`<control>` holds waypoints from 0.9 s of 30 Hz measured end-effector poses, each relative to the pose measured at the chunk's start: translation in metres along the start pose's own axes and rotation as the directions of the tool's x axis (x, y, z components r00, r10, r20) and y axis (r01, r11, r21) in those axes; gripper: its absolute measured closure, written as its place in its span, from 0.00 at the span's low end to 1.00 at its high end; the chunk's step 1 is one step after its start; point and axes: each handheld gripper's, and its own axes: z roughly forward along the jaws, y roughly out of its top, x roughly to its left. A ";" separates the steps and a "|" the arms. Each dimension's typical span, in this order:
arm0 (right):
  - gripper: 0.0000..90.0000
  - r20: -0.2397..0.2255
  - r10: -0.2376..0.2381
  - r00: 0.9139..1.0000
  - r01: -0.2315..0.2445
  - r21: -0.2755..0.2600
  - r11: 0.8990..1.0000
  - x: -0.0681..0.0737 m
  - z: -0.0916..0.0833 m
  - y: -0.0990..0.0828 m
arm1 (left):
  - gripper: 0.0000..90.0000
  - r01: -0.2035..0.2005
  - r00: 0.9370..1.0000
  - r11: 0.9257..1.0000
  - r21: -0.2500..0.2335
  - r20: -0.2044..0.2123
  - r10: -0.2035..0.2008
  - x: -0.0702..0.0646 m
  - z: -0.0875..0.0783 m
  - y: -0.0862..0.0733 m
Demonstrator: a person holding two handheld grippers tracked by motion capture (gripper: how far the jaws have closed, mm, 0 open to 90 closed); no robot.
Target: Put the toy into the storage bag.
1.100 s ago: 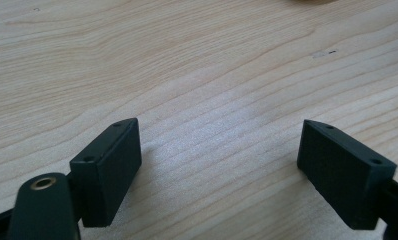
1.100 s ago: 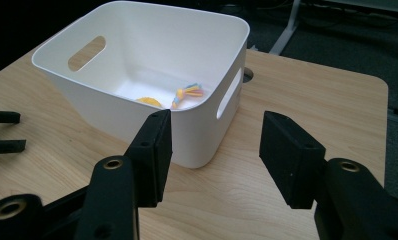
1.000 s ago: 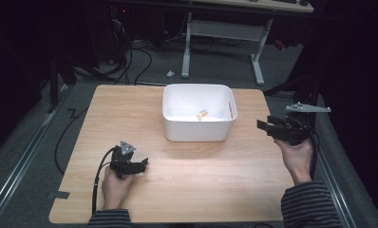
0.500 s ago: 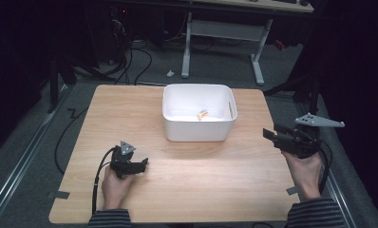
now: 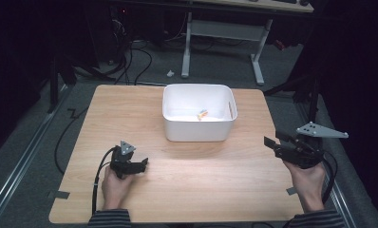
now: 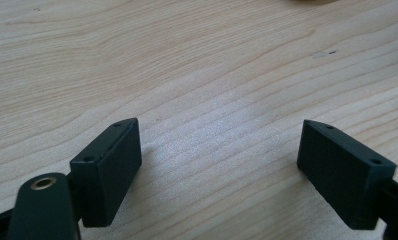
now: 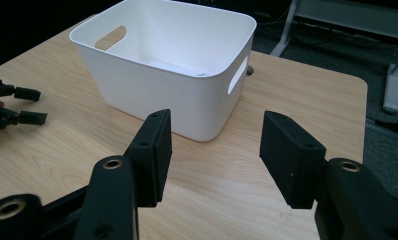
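Observation:
A white plastic bin (image 5: 199,128) with cut-out handles stands at the middle back of the wooden table (image 5: 196,180). A small yellow-orange item (image 5: 202,114) lies inside it. My left gripper (image 5: 142,165) rests low on the table's front left, open, with bare wood between its jaws (image 6: 219,150). My right gripper (image 5: 271,141) is held at the table's right edge, open and empty, pointing left toward the bin (image 7: 172,70). In the right gripper view the left gripper (image 7: 29,106) shows at the far left.
Beyond the table's far edge are a desk frame with white legs (image 5: 258,52) and cables (image 5: 130,57) on the grey floor. A metal rail (image 5: 21,161) runs along the left side. Bare wood lies between the two grippers.
My right gripper has drawn back from beside the bin toward the front right edge of the table. The left gripper has stayed where it was.

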 end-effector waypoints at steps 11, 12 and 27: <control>0.53 -0.013 0.077 0.997 -0.077 0.008 0.997 -0.010 0.004 -0.031 | 0.20 -0.001 1.000 1.000 0.001 0.000 0.001 0.000 0.000 0.000; 0.53 -0.014 0.075 0.997 -0.075 0.011 0.997 -0.010 0.005 -0.033 | 0.20 -0.001 1.000 1.000 0.001 0.000 0.001 0.000 0.000 0.000; 0.53 -0.047 0.093 0.995 -0.091 0.034 0.995 -0.007 0.030 -0.047 | 0.20 -0.001 1.000 1.000 0.001 -0.001 0.001 0.000 0.000 0.000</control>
